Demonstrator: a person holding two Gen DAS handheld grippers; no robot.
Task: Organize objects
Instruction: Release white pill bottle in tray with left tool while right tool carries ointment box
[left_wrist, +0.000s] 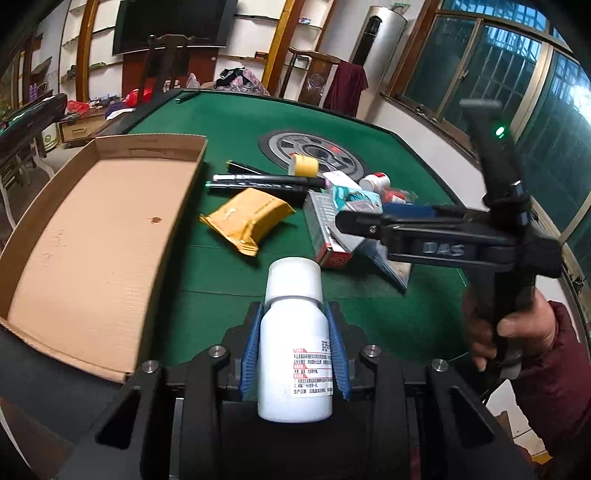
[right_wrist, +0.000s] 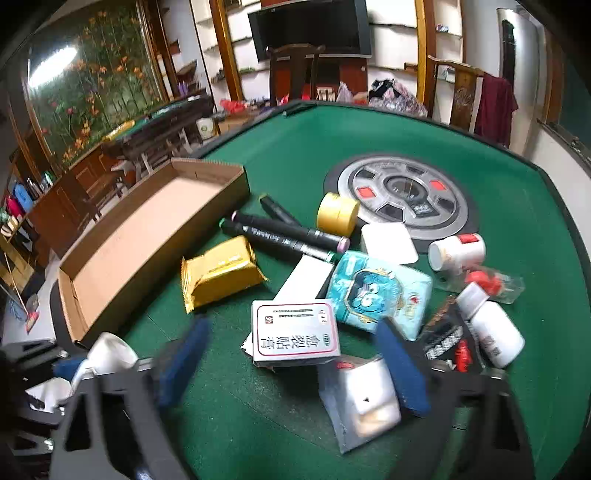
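1. Left tongs (left_wrist: 295, 347): clamped on a white bottle (left_wrist: 295, 350), blue pads pressing its two sides. The bottle's long axis runs straight along the fingers, cap (left_wrist: 294, 277) forward, base toward the camera.

2. Cardboard tray (left_wrist: 48, 236): shallow and bare inside, lying up and to the left of the held bottle as the left wrist view shows it. Its near right wall stands just beside the left tongs, with only a strip of green counter (left_wrist: 221, 277) between them. The tray's long side runs away from the camera, roughly parallel to the bottle.

3. Judgement: the coming move turns on this one relation. The bottle must go leftward over the near wall. The left hand is much the nearer to the tray.

4. Right tongs (right_wrist: 291, 369): fingers well apart, nothing between the pads, hovering above the clutter pile. A grey-and-white carton (right_wrist: 295, 336) lies directly below and ahead; a teal packet (right_wrist: 376, 295) just beyond; a small white box (right_wrist: 360, 398) beside the right finger.

5. Still loose on the counter: gold pouch (right_wrist: 218, 275), black markers (right_wrist: 284, 236), yellow tape roll (right_wrist: 338, 214), two small white bottles (right_wrist: 491, 328).
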